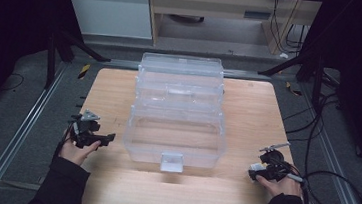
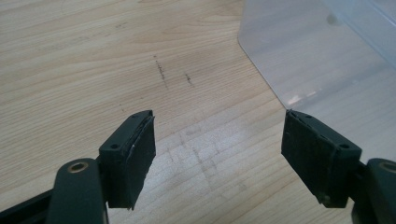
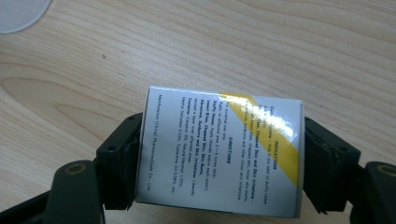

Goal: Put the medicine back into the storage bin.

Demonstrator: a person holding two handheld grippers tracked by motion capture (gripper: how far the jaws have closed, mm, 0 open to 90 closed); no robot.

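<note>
Right gripper (image 3: 219,163): jaws set against the two opposite sides of a small white carton (image 3: 219,156) with black printed directions and a yellow diagonal band; both pads appear to touch the card, so the carton reads as clamped, lying low over the wooden table (image 3: 233,46) at the near right, well apart from the storage box. Left gripper (image 2: 217,154): jaws wide apart, nothing between them, bare tabletop beneath, a lower corner of the clear plastic storage box (image 2: 317,56) just ahead and to one side. Storage box, high view (image 1: 177,117): transparent, tiered trays fanned open toward the back, front latch facing the person, standing mid-table between the two hands. Hazards, judged: the carton is glossy thin card, held on narrow faces, so too light a squeeze could let it slip or swing on lifting, and too hard a squeeze could crush its walls. The hold sits toward the carton's lower end, so the free end may droop. On the way across, the carton could catch the box's front rim or a tray edge. The empty gripper, near the box corner, could nudge the box.
</note>
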